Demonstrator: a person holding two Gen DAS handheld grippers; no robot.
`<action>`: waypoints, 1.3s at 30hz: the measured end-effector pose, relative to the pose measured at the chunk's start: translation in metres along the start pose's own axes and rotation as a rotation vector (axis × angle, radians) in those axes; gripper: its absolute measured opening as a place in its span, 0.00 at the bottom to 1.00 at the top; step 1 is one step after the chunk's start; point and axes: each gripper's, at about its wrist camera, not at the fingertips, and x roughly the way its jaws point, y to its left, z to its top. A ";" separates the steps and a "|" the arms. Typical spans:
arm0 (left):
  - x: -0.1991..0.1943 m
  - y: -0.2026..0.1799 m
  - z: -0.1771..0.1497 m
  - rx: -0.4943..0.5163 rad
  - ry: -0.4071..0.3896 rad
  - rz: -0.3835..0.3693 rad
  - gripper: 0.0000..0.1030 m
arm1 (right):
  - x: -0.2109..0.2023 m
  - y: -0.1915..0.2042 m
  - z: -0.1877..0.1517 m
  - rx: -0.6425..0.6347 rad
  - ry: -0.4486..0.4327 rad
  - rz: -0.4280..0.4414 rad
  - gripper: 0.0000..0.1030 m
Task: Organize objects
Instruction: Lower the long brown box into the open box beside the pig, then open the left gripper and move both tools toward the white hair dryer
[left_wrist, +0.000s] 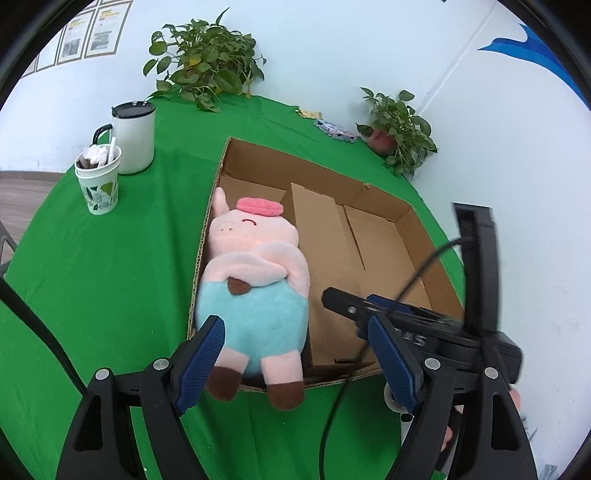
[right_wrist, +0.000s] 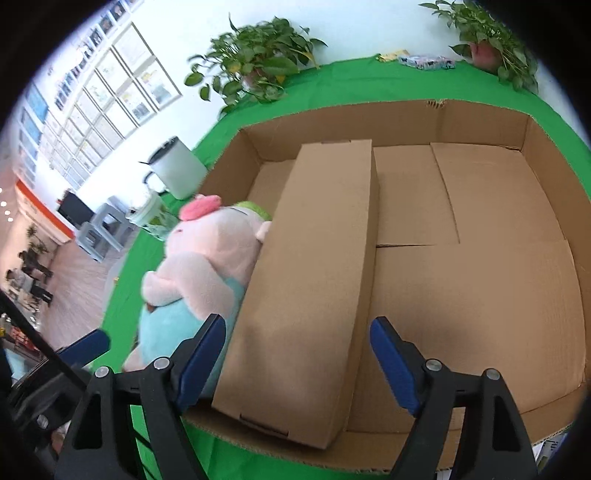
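A pink plush pig (left_wrist: 255, 266) in blue trousers lies on its back along the left side of an open cardboard tray (left_wrist: 413, 218), with its brown feet hanging over the near rim. My left gripper (left_wrist: 295, 325) is open around the pig's lower body; the left pad sits at its flank and the right pad stands clear. A long brown cardboard box (right_wrist: 317, 258) lies in the tray beside the pig (right_wrist: 207, 258). My right gripper (right_wrist: 297, 323) is open over the box's near end, pads just off its sides. That gripper (left_wrist: 351, 301) also shows in the left wrist view.
Green cloth (left_wrist: 110, 277) covers the table. A white lidded mug (left_wrist: 133, 136) and a paper cup (left_wrist: 98, 181) stand at the far left. Two potted plants (left_wrist: 203, 62) (left_wrist: 399, 129) and a patterned packet (left_wrist: 334, 131) sit along the back. A black cable (left_wrist: 343, 387) crosses the tray's near rim.
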 end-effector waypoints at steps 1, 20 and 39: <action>-0.001 0.002 0.000 -0.002 0.003 -0.007 0.77 | 0.005 0.002 0.001 -0.002 0.016 -0.025 0.78; -0.015 0.001 -0.007 0.044 -0.057 0.036 0.77 | -0.009 -0.006 -0.019 -0.097 -0.013 0.009 0.70; 0.006 -0.105 -0.101 0.312 -0.170 0.162 0.07 | -0.124 -0.065 -0.174 -0.114 -0.295 -0.203 0.21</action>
